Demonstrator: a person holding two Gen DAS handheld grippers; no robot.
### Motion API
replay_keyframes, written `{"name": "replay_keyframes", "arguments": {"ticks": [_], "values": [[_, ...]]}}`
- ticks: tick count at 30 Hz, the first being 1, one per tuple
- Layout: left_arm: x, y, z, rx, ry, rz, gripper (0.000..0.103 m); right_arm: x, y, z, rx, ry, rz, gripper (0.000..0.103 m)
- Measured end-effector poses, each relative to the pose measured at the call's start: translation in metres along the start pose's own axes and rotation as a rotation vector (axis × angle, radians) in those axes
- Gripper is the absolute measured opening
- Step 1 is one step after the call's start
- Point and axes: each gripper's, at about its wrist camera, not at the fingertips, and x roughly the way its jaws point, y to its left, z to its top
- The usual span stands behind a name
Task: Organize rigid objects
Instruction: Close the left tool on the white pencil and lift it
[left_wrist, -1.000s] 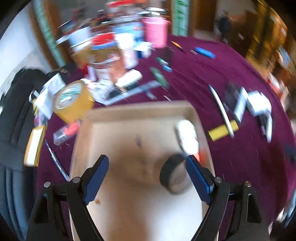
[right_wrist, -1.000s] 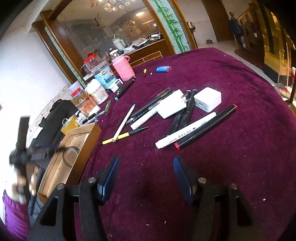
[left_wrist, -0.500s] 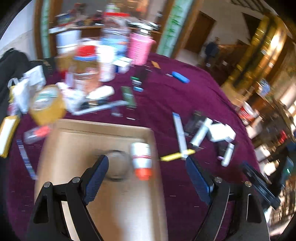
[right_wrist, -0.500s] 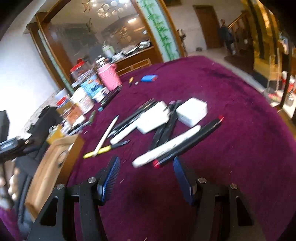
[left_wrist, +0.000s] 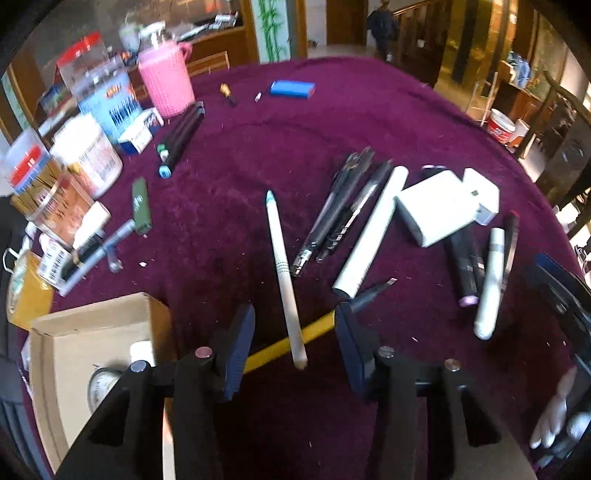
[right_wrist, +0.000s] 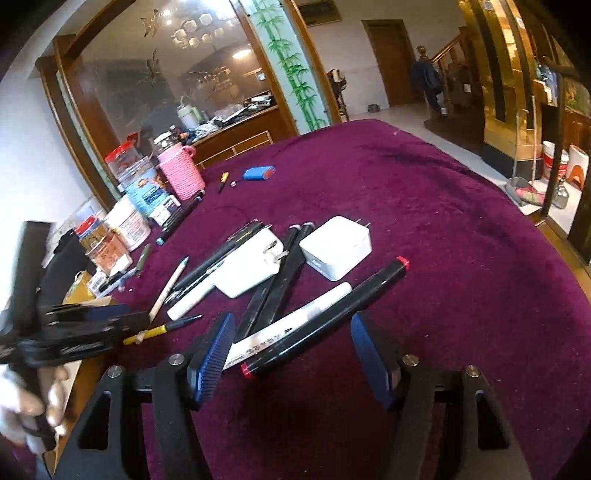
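Left gripper (left_wrist: 293, 334) wide, empty, straddling white pencil (left_wrist: 282, 273) crossing yellow pen (left_wrist: 280, 347), box (left_wrist: 92, 332) beside, right gripper (right_wrist: 291, 354) wide, empty, over markers (right_wrist: 321, 317), purple cloth (right_wrist: 443, 240)

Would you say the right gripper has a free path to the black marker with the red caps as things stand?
Probably yes: the right gripper is open and the black marker already lies between its fingers on the cloth, with only the white marker alongside.
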Motion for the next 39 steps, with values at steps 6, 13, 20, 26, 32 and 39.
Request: {"name": "replay_keyframes", "arguments": {"ticks": [6,13,20,26,32,39], "values": [[0.027,0.012,0.009,-0.073,0.042,-0.005,0.041,0.004,0.0,-0.001,0.004,0.026,0.028,0.07],[0.015,0.005,-0.006,-0.055,0.015,-0.034,0.007,0.008,-0.003,-0.003,0.029,0.048,0.023,0.07],[-0.012,-0.011,-0.056,-0.045,0.054,-0.092,0.007,0.013,-0.009,-0.002,0.062,0.071,0.027,0.07],[-0.015,-0.022,-0.062,-0.033,0.057,-0.069,0.008,0.015,-0.013,-0.003,0.084,0.088,0.034,0.07],[-0.006,-0.037,-0.049,0.021,-0.001,0.014,0.009,0.017,-0.013,-0.004,0.09,0.095,0.037,0.07],[0.0,-0.027,-0.042,0.037,-0.045,0.09,0.04,0.018,-0.015,-0.005,0.094,0.107,0.035,0.07]]}}
